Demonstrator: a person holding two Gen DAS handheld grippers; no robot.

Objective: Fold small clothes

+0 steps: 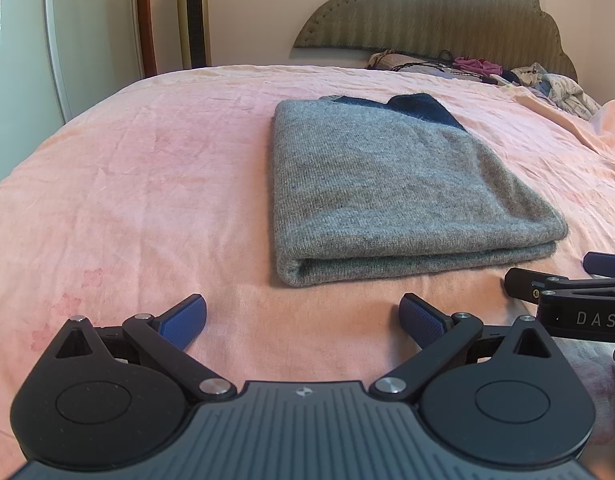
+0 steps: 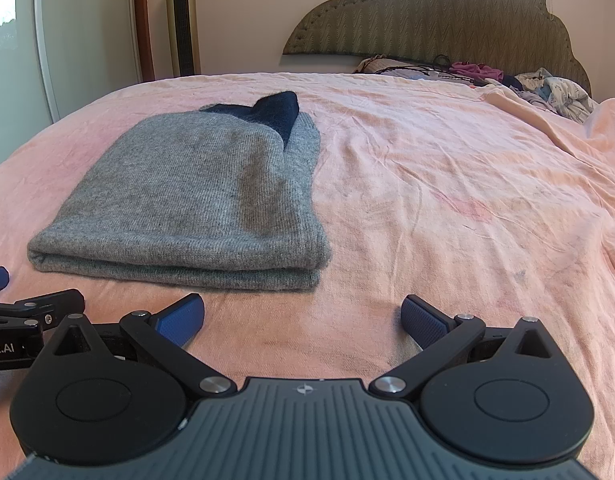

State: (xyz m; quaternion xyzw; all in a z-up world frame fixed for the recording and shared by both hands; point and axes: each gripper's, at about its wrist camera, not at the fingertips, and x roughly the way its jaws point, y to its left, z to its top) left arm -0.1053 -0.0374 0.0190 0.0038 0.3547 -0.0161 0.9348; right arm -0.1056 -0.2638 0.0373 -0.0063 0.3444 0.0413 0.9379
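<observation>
**Already folded, the sweater is sitting ahead of two empty claws**

Just ahead of both claws, a grey knit sweater [image 1: 391,188] is lying folded into a neat rectangle on the pink bedsheet [image 1: 147,184], its doubled fold edge facing the fingers and a dark navy part [image 2: 277,114] peeking out at the far end. From the left gripper [image 1: 303,320] it is sitting ahead and a little to the right; from the right gripper [image 2: 303,320] it is sitting ahead and to the left. Neither one is touching it.

By my reading, the fold is looking finished, so the risk now is undoing it. A finger dragging across that near edge is likely to be catching the soft knit and peeling the top layer back. Pinching only the upper layer would be lifting it open instead of moving the whole stack. The two claws are also sitting close beside each other, so a careless swing could be knocking them together.

Both claws are spread wide, blue pads [image 1: 183,320] well apart, gripping nothing and hovering low over bare sheet. Beyond the sweater, far ahead and to the right, a heap of unfolded clothes [image 2: 547,86] is waiting by the padded headboard [image 2: 447,20], with a tall fan [image 2: 182,20] standing off to the far left.
</observation>
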